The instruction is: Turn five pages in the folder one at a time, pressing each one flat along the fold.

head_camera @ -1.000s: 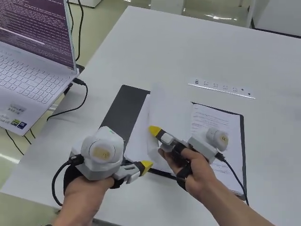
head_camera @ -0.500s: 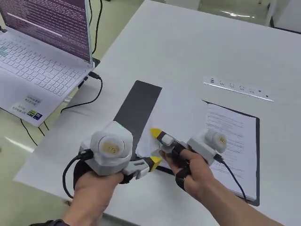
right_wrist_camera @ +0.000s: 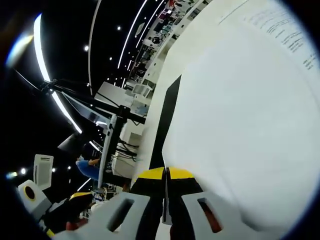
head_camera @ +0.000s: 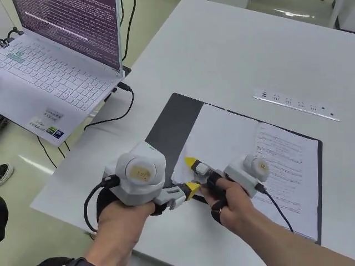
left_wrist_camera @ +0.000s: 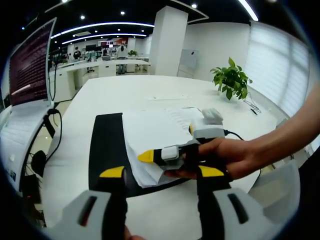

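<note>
White laptop [head_camera: 55,83] stands open well to the left of the folder [head_camera: 172,124], its dark cable [head_camera: 111,119] trailing across the pale table [head_camera: 222,50] toward the folder's left edge. The folder lies open and flat, with the black inside of its cover bare on its left half.

At the folder's near left corner, the left hand [head_camera: 119,221] holds the left gripper [left_wrist_camera: 161,172]. Its yellow-tipped jaws point across the folder's near edge and stand wide apart with nothing between them. In the left gripper view, the other gripper and the hand holding it sit in that gap.

A blank white page [head_camera: 222,138] spreads from the folder's fold toward the black cover, and its near left corner curls up off the folder. The right gripper [head_camera: 191,162] is at that near edge of the page, held by the right hand [head_camera: 233,202]. In the right gripper view, its jaws are pressed together on the sheet's edge.

On the folder's right half lies a printed sheet [head_camera: 288,166], flat. Beyond the folder's far right corner, a white socket strip [head_camera: 294,104] is set in the table, apart from the folder.
</note>
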A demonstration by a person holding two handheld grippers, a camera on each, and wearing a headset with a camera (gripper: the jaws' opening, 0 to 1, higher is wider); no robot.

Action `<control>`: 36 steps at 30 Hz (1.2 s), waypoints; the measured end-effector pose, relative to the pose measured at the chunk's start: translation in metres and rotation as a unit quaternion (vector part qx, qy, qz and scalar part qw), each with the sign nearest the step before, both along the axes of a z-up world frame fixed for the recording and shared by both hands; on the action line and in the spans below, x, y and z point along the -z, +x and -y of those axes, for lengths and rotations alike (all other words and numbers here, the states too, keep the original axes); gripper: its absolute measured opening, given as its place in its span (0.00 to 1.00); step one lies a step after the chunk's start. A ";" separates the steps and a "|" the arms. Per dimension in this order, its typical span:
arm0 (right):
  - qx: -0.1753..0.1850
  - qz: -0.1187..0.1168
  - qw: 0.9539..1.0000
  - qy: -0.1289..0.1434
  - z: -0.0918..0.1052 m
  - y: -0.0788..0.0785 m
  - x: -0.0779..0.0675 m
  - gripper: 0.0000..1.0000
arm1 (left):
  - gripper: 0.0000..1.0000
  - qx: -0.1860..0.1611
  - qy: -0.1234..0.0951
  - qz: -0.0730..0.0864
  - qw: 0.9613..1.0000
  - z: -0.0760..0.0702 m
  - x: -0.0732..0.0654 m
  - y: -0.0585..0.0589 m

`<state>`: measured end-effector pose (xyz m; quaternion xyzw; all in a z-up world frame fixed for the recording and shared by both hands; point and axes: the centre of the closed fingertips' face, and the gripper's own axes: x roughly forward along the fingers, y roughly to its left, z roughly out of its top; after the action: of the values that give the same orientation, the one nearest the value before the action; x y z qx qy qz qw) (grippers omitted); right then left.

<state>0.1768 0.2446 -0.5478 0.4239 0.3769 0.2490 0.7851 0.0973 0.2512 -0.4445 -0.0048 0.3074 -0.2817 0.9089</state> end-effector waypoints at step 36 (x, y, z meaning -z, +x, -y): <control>-0.036 0.074 0.996 -0.040 0.024 -0.035 -0.029 0.29 | 0.43 0.018 -0.002 -0.004 1.000 -0.015 -0.007 -0.004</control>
<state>0.1417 0.2210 -0.5187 0.3586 0.3420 0.2922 0.8180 0.0936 0.2662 -0.4376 -0.0020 0.3110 -0.2984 0.9024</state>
